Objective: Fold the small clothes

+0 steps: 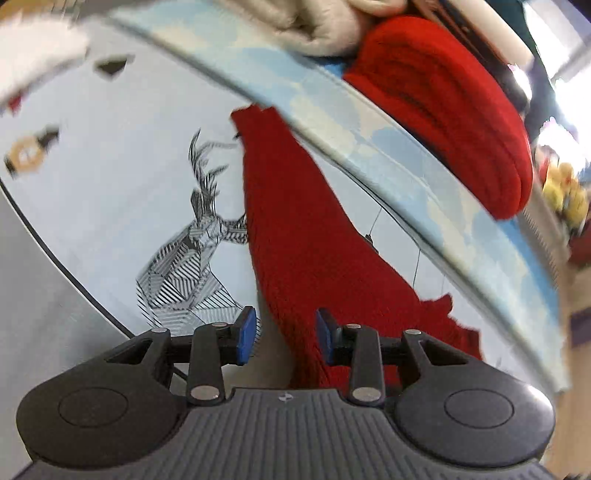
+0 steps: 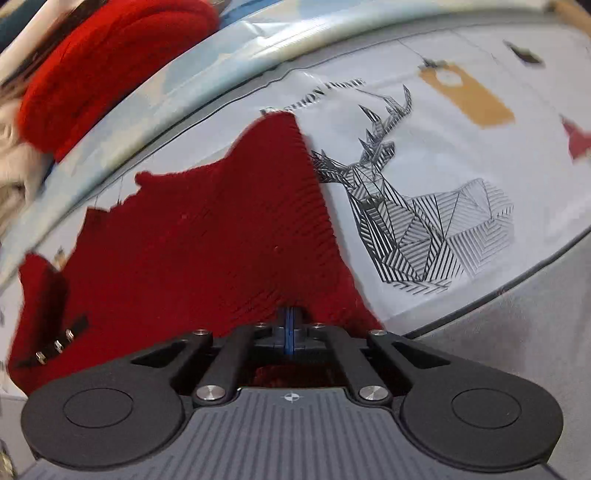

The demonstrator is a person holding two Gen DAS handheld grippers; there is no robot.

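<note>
A red knitted garment (image 1: 295,236) lies stretched on a pale mat printed with a line-drawn deer (image 1: 192,258). My left gripper (image 1: 284,334) is open, its blue pads on either side of the garment's near edge, not closed on it. In the right wrist view the same red garment (image 2: 207,243) spreads wide, and my right gripper (image 2: 290,332) is shut on its near edge, blue pads pressed together. The deer print (image 2: 413,214) lies to the right of the garment.
A folded red knit pile (image 1: 450,110) sits beyond the mat's blue cloud-patterned border (image 1: 369,140), also in the right wrist view (image 2: 92,74). Beige cloth (image 1: 314,26) lies beside it. A brown tag print (image 2: 465,96) marks the mat. Grey tabletop (image 2: 517,332) surrounds the mat.
</note>
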